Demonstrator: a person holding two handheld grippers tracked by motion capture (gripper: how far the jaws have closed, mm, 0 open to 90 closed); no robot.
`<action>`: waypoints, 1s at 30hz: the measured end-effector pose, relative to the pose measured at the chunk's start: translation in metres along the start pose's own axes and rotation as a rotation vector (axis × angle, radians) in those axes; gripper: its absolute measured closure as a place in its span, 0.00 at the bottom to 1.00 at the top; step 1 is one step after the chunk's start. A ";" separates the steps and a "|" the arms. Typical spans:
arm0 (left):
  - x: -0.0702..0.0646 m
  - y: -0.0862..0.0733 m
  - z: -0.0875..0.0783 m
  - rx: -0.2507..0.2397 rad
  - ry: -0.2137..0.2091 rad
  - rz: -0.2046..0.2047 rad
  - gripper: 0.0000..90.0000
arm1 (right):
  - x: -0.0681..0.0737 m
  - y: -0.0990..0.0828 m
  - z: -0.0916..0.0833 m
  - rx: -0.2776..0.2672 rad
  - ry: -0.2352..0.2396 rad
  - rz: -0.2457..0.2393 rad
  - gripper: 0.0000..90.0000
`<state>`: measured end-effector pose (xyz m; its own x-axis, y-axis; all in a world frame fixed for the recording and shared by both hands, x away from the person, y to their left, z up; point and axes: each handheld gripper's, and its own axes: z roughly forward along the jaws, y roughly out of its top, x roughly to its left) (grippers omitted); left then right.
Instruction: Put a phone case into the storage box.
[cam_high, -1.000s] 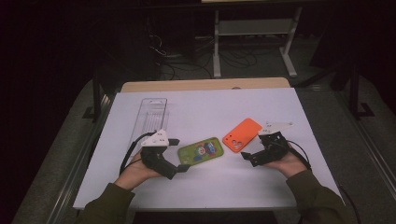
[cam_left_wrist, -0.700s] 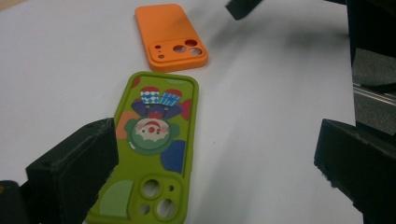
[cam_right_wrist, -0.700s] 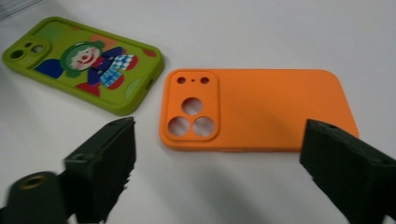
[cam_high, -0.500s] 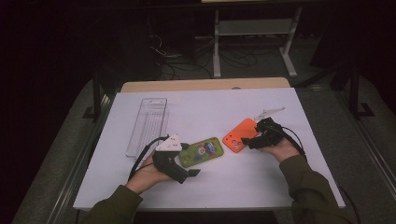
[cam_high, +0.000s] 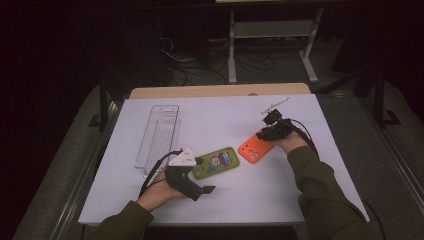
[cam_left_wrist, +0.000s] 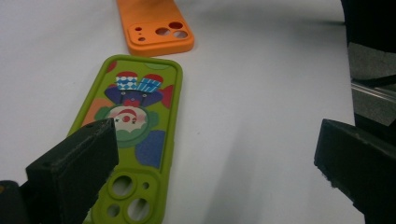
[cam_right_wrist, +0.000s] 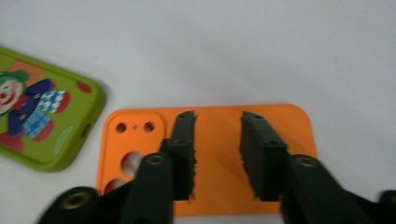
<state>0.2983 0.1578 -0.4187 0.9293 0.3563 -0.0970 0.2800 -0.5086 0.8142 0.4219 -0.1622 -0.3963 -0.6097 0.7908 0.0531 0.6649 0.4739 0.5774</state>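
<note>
An orange phone case (cam_high: 255, 148) lies back up on the white table, with a green clown-print case (cam_high: 216, 162) to its left. My right gripper (cam_high: 262, 134) hovers over the orange case (cam_right_wrist: 289, 126). Its jaws have just been closing. In the right gripper view the gripper (cam_right_wrist: 218, 115) keeps a narrow gap, with nothing pinched and the case flat beneath. My left gripper (cam_high: 204, 176) stands wide open at the camera end of the green case (cam_left_wrist: 135, 130). In the left gripper view the gripper (cam_left_wrist: 215, 163) touches nothing, and the orange case (cam_left_wrist: 152, 28) lies beyond.
A clear plastic tray (cam_high: 159, 134) lies lengthwise at the left of the table. The white tabletop (cam_high: 225, 115) ends in a wooden strip at the back. The green case's corner (cam_right_wrist: 42, 121) shows left of the right gripper.
My right hand has moved left and away from me, onto the orange case, and its jaws have narrowed. The left hand has shifted slightly toward the green case. Both cases lie where they were.
</note>
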 end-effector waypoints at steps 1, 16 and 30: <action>-0.001 0.000 0.000 0.001 -0.001 0.000 0.00 | -0.002 0.003 0.003 0.014 -0.004 0.000 0.79; -0.001 0.000 -0.001 -0.009 0.002 -0.003 0.00 | -0.034 0.031 0.037 0.095 -0.059 0.033 0.98; -0.001 -0.001 0.000 -0.007 0.005 -0.006 0.00 | -0.039 0.050 0.059 0.174 -0.096 0.012 0.99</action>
<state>0.2974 0.1585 -0.4197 0.9264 0.3633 -0.0990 0.2838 -0.5008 0.8177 0.5045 -0.1470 -0.4177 -0.5629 0.8262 -0.0238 0.7413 0.5174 0.4276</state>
